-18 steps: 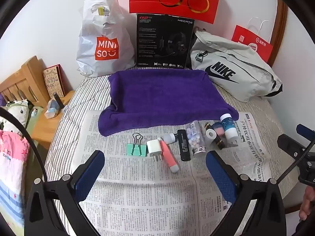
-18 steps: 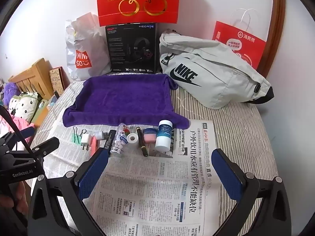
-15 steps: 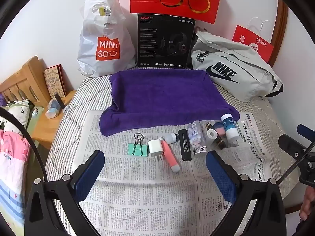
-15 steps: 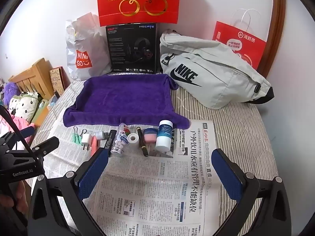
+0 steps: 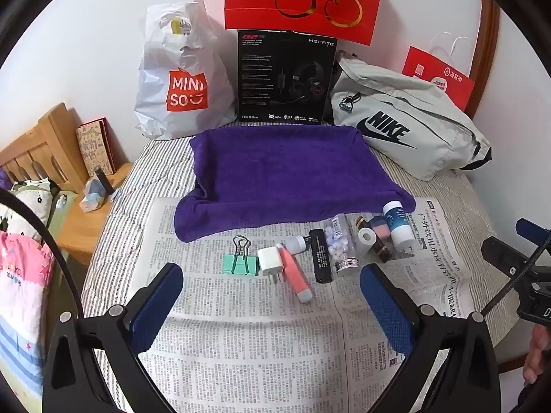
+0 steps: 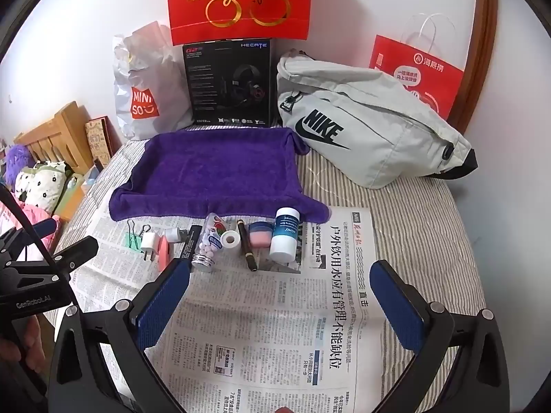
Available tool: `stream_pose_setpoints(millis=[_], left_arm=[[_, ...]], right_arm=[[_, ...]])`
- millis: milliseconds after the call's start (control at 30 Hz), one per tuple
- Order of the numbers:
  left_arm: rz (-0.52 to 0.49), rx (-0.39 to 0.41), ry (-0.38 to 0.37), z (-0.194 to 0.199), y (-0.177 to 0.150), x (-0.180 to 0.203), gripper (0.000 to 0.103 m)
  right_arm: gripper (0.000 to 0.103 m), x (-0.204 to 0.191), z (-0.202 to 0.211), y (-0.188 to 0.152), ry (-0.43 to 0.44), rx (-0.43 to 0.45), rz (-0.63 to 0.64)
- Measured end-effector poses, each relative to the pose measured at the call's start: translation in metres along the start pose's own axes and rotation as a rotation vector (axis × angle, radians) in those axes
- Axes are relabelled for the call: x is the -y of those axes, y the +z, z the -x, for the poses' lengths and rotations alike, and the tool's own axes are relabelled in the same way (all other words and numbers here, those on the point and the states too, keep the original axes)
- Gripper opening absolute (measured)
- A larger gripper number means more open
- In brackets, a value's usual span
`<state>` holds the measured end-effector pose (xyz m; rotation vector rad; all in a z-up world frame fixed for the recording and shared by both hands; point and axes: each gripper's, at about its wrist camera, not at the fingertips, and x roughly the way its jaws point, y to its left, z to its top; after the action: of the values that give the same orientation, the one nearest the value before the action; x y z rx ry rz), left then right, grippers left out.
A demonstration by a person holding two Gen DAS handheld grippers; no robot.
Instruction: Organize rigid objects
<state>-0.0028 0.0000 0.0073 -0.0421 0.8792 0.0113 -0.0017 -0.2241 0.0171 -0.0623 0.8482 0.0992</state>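
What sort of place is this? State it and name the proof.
Probably a bedroom at home. The work surface looks like a bed under a striped sheet, a wooden headboard stands at the side, and shopping bags lean on the wall.

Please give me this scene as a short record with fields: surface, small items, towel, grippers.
surface: newspaper on a striped bed
small items: one row, from green binder clip to white bottle
towel: purple towel, bare, behind the row
grippers: left gripper and right gripper open, holding nothing
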Motion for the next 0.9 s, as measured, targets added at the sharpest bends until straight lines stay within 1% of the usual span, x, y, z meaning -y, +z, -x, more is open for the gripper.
stream_pose_setpoints(millis=[900], left_arm=[[-0.007, 0.006, 0.003, 0.0034, -0.0021, 0.0001, 0.103]], right_arm=[[0.103, 0.0028, 0.0001, -0.0022, -0.007, -0.006, 0.001]])
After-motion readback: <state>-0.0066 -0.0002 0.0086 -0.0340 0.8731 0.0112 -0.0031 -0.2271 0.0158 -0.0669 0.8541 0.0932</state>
